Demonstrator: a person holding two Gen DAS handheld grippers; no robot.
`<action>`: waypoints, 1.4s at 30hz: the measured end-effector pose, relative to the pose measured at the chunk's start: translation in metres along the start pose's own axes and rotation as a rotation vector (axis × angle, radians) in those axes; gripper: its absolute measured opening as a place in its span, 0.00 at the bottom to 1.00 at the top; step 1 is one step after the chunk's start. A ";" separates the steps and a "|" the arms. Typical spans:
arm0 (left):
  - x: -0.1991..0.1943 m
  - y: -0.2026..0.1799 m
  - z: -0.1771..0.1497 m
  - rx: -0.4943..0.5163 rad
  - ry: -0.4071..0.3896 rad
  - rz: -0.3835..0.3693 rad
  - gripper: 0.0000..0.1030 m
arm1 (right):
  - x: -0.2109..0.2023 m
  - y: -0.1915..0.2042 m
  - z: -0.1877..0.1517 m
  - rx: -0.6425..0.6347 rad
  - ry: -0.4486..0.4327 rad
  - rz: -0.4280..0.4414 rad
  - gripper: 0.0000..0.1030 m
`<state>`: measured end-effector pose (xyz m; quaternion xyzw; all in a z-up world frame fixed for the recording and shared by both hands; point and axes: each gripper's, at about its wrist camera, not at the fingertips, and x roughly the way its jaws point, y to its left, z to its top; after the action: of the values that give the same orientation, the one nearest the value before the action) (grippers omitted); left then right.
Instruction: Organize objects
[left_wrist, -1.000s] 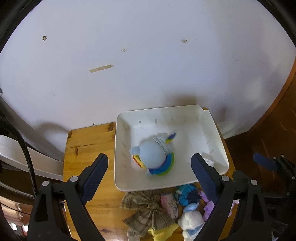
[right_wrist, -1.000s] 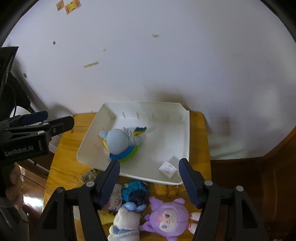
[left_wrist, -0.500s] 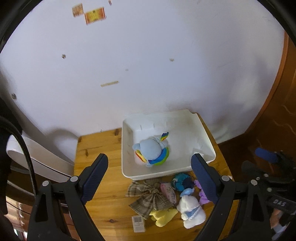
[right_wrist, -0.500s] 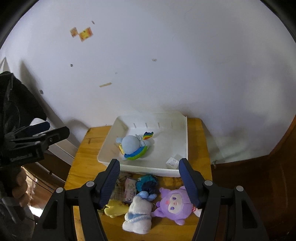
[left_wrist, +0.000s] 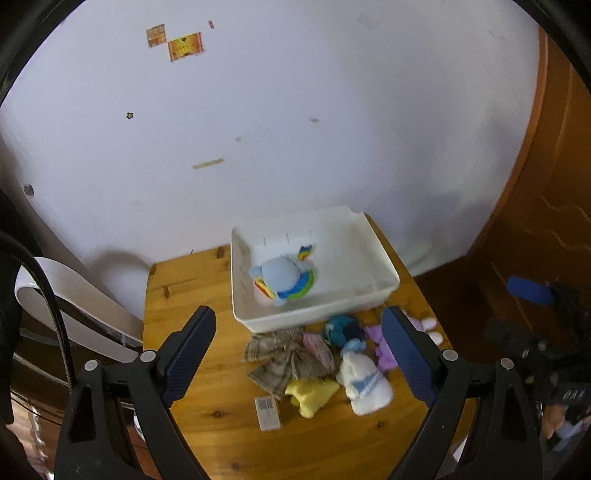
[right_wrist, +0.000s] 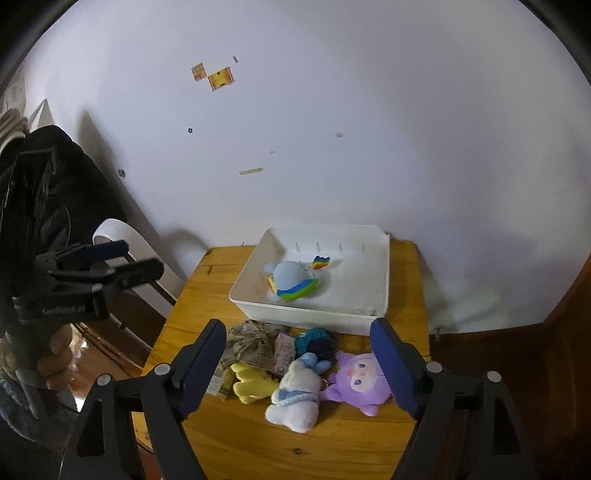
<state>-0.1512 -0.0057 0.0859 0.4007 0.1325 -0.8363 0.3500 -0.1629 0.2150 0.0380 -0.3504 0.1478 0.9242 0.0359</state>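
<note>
A white tray (left_wrist: 373, 258) (right_wrist: 382, 266) stands at the back of a small wooden table (left_wrist: 184, 291) (right_wrist: 207, 291). A light blue plush with rainbow trim (left_wrist: 284, 275) (right_wrist: 295, 277) lies in it. In front of the tray lie a plaid bow (left_wrist: 284, 352) (right_wrist: 249, 345), a yellow plush (left_wrist: 312, 395) (right_wrist: 253, 382), a white and blue plush (left_wrist: 364, 380) (right_wrist: 297, 391), a purple plush (right_wrist: 358, 378) (left_wrist: 384, 350) and a dark teal plush (left_wrist: 341, 328) (right_wrist: 316, 341). My left gripper (left_wrist: 299, 356) and my right gripper (right_wrist: 299, 369) are both open and empty, held high above the table's front.
A small card (left_wrist: 267, 408) lies near the table's front. A white wall rises behind the table. A white curved object (left_wrist: 74, 295) stands left of the table. Dark wood panelling (left_wrist: 546, 221) is to the right. The left gripper also shows at the left of the right wrist view (right_wrist: 99, 273).
Both grippers have pulled back and up from the tray, so the whole table and the plush pile now show. The blue plush stays in the tray.
</note>
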 end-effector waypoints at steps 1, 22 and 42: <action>-0.001 -0.001 -0.004 0.007 0.007 -0.004 0.90 | -0.003 0.001 -0.002 -0.007 -0.009 -0.009 0.79; -0.021 0.021 -0.055 -0.107 -0.014 0.047 0.90 | -0.020 0.015 -0.038 -0.067 -0.041 -0.148 0.78; 0.002 0.030 -0.120 -0.247 0.042 0.038 0.90 | 0.000 0.034 -0.076 -0.031 0.006 -0.111 0.78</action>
<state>-0.0623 0.0323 0.0086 0.3743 0.2343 -0.7983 0.4096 -0.1203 0.1598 -0.0075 -0.3615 0.1137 0.9218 0.0813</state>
